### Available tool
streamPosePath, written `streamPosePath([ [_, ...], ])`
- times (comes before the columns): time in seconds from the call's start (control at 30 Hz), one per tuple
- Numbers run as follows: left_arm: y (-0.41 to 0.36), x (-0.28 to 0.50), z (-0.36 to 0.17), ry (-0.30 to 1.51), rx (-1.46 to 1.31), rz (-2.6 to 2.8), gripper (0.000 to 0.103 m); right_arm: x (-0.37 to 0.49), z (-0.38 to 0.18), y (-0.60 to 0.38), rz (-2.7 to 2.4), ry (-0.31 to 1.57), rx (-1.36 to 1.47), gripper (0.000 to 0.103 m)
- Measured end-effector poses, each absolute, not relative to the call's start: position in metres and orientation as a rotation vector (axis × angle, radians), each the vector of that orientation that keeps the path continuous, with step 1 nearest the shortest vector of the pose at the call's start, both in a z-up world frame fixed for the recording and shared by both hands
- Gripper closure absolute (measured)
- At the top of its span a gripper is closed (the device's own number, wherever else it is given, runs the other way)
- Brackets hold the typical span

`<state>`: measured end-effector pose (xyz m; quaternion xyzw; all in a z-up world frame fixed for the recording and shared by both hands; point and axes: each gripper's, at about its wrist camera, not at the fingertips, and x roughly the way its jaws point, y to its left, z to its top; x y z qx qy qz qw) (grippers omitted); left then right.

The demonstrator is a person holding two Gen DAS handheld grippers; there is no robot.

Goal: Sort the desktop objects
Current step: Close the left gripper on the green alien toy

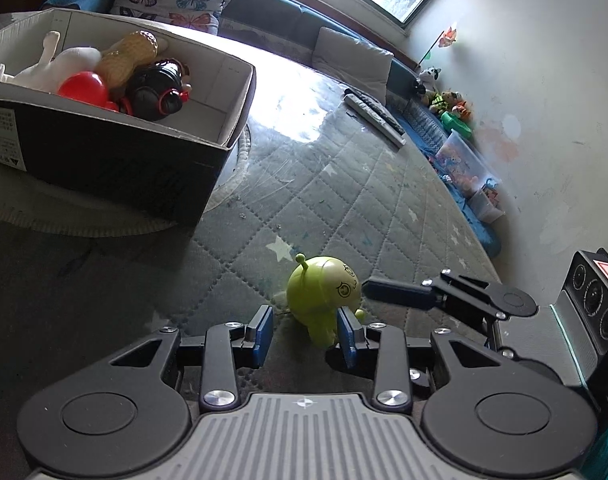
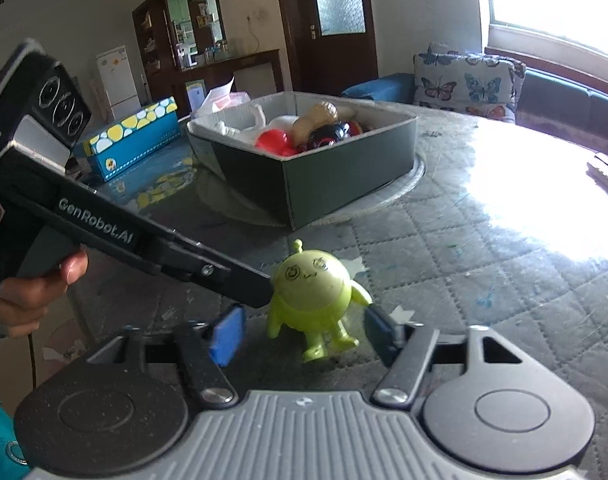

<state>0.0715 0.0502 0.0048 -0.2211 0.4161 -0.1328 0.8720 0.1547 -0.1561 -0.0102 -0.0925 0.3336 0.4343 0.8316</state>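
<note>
A small green alien toy [image 1: 324, 300] stands upright on the quilted tabletop, also in the right wrist view [image 2: 316, 300]. My left gripper [image 1: 306, 336] is open with its blue pads on either side of the toy's legs, not clamped. My right gripper [image 2: 304, 332] is open too, its blue pads wide apart around the toy. The right gripper's finger [image 1: 400, 292] reaches in beside the toy's face; the left gripper's finger [image 2: 240, 284] touches or nearly touches the toy's head. A dark cardboard box [image 1: 232, 120] at upper left holds several toys, also in the right wrist view [image 2: 344, 176].
The box stands on a round mat [image 1: 240, 168]. Remote controls [image 1: 374, 118] lie at the table's far edge. A sofa with butterfly cushions [image 2: 470, 80] is behind the table. A blue spotted box [image 2: 132, 140] sits beyond the table's left side.
</note>
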Motion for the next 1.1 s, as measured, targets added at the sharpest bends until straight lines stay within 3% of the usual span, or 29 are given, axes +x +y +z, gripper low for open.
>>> streamPosePath([
  [0.2,0.052,0.074,0.004,0.867,-0.488,-0.273,0.066,0.168,-0.013,-0.153,0.939,0.702,-0.205,0.016],
  [0.97,0.061,0.074,0.0,0.858,-0.534,-0.26,0.065,0.157,-0.017,-0.148,0.982,0.72,-0.178,0.016],
  [1.1,0.062,0.078,-0.003,0.866,-0.542,-0.261,0.065,0.165,-0.018,-0.143,0.98,0.726,-0.177,0.023],
])
